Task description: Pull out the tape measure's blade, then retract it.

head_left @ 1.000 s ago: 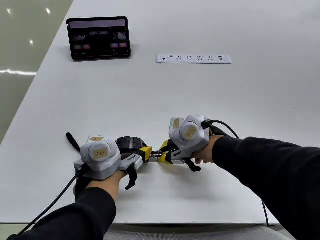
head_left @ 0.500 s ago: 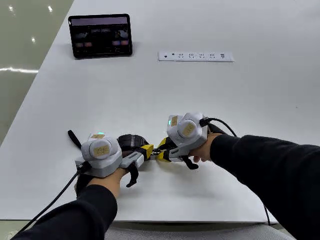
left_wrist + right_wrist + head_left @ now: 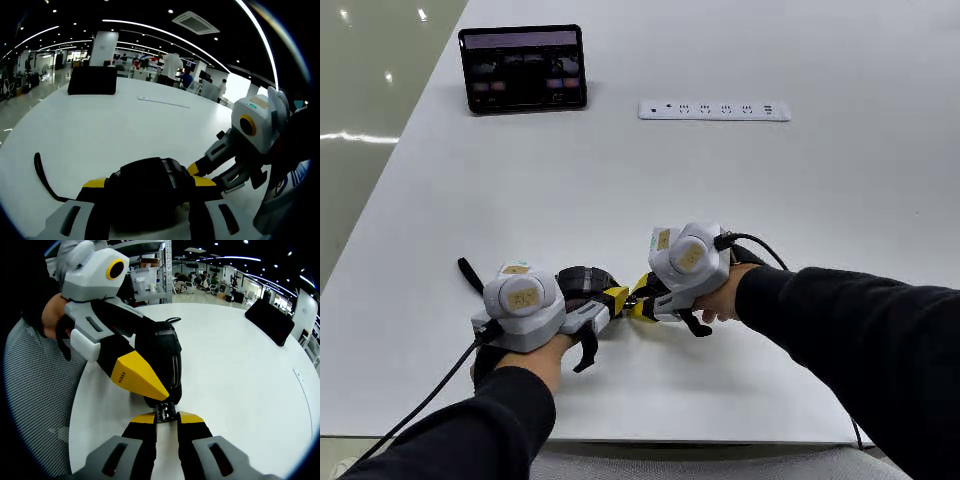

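We seem about to pull: left gripper clamps the tape measure, right gripper pinches its blade tip; next, draw straight away.

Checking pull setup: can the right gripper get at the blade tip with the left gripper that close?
Probably yes. The right gripper looks shut on the blade tip. The left gripper clamps the tape measure, its yellow fingertip just beside the tip, not covering it.

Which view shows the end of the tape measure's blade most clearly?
The right gripper view: the right gripper pinches the blade end in its fingers, outside the tape measure case. The head view gives only a tiny speck of it; in the left gripper view the case stands in front of it.
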Tool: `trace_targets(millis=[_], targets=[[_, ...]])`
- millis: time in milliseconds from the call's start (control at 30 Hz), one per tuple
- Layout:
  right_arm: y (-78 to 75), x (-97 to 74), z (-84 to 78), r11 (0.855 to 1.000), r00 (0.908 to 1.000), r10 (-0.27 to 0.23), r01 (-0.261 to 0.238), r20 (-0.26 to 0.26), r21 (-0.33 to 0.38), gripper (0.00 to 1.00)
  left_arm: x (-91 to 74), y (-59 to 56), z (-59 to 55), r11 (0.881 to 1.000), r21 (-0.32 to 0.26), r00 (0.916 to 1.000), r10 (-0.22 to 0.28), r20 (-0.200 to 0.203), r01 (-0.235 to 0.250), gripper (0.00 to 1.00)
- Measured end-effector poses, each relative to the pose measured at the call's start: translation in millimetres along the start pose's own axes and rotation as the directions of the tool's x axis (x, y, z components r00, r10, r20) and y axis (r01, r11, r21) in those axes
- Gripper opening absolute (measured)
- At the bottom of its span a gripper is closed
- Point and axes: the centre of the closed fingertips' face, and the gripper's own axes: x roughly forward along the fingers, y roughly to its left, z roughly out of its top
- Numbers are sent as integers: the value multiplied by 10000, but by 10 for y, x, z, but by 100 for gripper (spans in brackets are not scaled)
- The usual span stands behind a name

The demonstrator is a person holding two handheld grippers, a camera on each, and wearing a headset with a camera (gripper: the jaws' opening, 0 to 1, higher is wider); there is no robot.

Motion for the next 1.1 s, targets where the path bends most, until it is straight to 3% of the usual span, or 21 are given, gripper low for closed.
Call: trace_targets(millis=[1100], targets=[[18,42,50,9998,9998,163,-164,-89,-146,11,-2,5,-5,10000,-23,10000,-38,7,38,59]])
